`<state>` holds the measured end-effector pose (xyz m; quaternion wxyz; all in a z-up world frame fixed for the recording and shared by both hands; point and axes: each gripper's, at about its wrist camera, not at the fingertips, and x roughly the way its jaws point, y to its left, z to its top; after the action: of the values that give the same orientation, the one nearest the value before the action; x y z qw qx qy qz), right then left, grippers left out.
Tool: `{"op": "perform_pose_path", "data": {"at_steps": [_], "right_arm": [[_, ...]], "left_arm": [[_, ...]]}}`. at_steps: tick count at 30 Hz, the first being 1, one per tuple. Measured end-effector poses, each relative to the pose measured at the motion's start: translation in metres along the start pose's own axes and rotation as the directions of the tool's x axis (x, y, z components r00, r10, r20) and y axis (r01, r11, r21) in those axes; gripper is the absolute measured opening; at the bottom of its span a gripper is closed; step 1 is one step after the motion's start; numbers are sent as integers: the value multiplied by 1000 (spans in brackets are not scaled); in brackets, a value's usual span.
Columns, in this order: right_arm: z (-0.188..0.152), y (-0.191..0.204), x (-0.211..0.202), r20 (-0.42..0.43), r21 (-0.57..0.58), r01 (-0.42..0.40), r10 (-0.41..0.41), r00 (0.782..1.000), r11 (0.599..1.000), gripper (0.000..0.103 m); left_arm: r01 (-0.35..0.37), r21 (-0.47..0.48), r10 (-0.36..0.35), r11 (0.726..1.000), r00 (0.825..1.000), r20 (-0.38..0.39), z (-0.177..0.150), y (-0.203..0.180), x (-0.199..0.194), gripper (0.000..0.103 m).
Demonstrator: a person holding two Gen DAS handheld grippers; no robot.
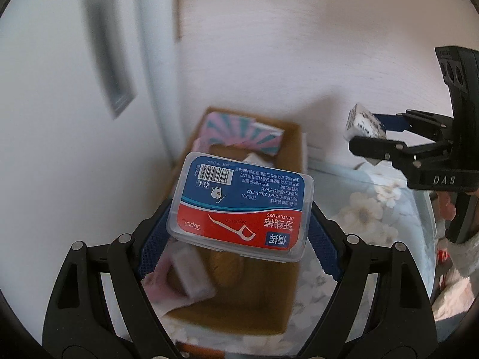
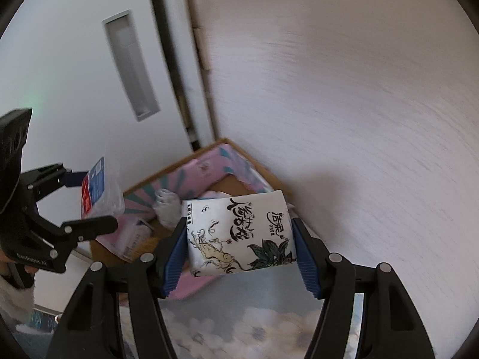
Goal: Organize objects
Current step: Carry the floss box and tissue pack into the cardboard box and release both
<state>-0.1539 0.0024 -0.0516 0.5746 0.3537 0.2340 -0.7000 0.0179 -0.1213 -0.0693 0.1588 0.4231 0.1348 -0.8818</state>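
Observation:
My left gripper (image 1: 239, 224) is shut on a clear dental floss box (image 1: 242, 206) with a red and blue label, held above an open cardboard box (image 1: 295, 161). The right wrist view shows that left gripper (image 2: 94, 200) and floss box (image 2: 98, 188) at the left. My right gripper (image 2: 239, 239) is shut on a white tissue pack (image 2: 239, 233) printed with black calligraphy and leaves, also over the cardboard box (image 2: 230, 185). From the left wrist view, the right gripper (image 1: 363, 130) and its tissue pack (image 1: 363, 122) hang at the right.
Inside the cardboard box lie a pink and teal pack (image 1: 239, 134), a white item (image 1: 191, 272) and pink cloth. The box rests on a floral cloth (image 1: 359, 215) in a corner between a white door (image 2: 128, 65) and a pale wall (image 2: 359, 89). A fuzzy white sleeve (image 1: 455, 272) shows at right.

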Motion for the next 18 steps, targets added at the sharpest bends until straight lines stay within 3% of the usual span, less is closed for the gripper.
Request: {"op": "perform_pose_path", "data": {"at_steps": [8, 18], "right_arm": [[18, 38, 32, -44, -43, -80, 78, 996, 996, 61], [27, 63, 56, -90, -86, -114, 106, 990, 990, 61]], "left_arm": [[-53, -108, 51, 993, 999, -19, -28, 47, -13, 83], [-63, -169, 59, 984, 998, -34, -46, 70, -14, 83]]}}
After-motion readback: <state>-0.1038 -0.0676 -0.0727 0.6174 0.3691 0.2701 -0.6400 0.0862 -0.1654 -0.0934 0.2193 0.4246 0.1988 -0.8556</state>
